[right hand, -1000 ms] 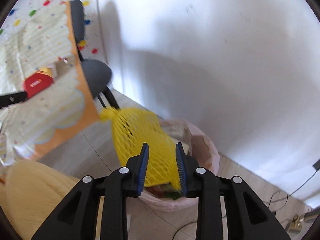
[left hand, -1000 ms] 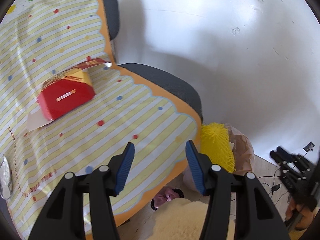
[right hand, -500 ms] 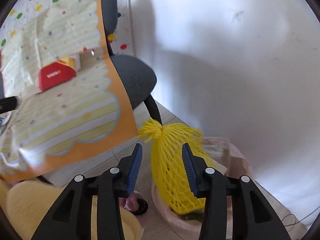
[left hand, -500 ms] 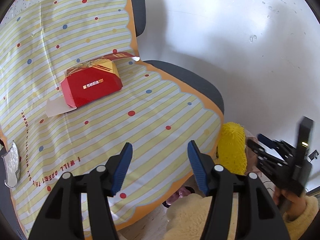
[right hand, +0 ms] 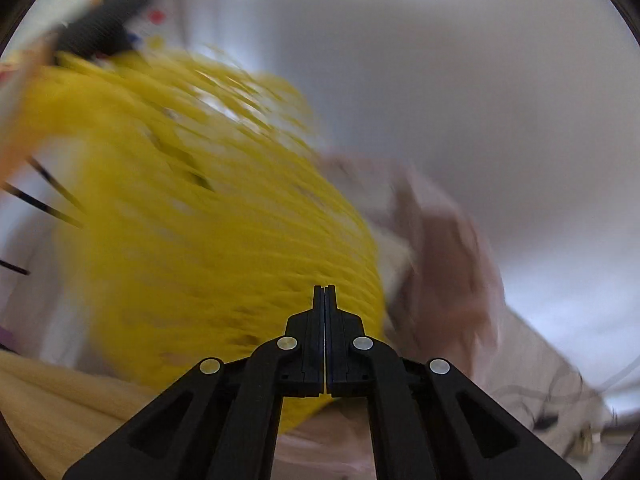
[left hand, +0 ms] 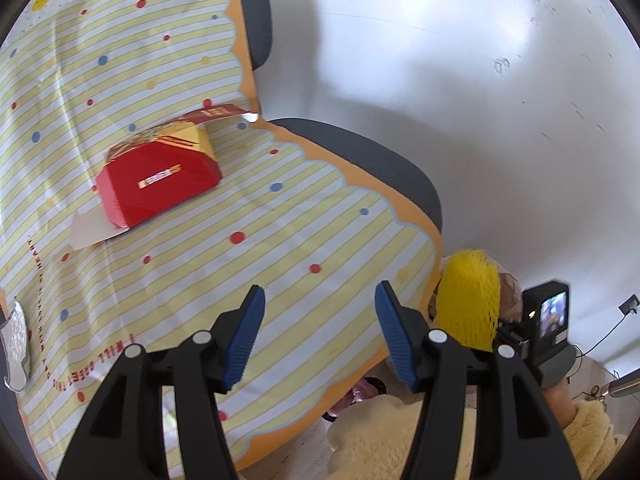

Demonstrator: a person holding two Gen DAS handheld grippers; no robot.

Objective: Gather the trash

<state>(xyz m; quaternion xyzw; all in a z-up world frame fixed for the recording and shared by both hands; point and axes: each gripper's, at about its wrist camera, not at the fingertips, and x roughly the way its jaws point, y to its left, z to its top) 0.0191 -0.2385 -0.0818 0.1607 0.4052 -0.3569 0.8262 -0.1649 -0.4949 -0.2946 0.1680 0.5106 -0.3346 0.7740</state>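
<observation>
A yellow mesh net (right hand: pixel 208 216) fills the blurred right wrist view, standing in a pinkish trash bag (right hand: pixel 444 240). My right gripper (right hand: pixel 325 290) has its fingers pressed together against the net's near side; whether any mesh is pinched I cannot tell. The net (left hand: pixel 468 304) also shows in the left wrist view, past the cloth's edge. My left gripper (left hand: pixel 318 340) is open and empty above a yellow striped cloth (left hand: pixel 200 240). A red food box (left hand: pixel 156 180) with an open flap lies on the cloth, far left of the left gripper.
The cloth drapes over a grey office chair (left hand: pixel 360 152) against a white wall (left hand: pixel 480 80). A crumpled foil piece (left hand: pixel 16 344) lies at the cloth's left edge. My right gripper's camera body (left hand: pixel 548 328) shows beside the net. Cables lie on the floor at right.
The right gripper has gone from open beside the net to shut, pushing down close against it. The left gripper has moved slightly over the cloth, staying open.
</observation>
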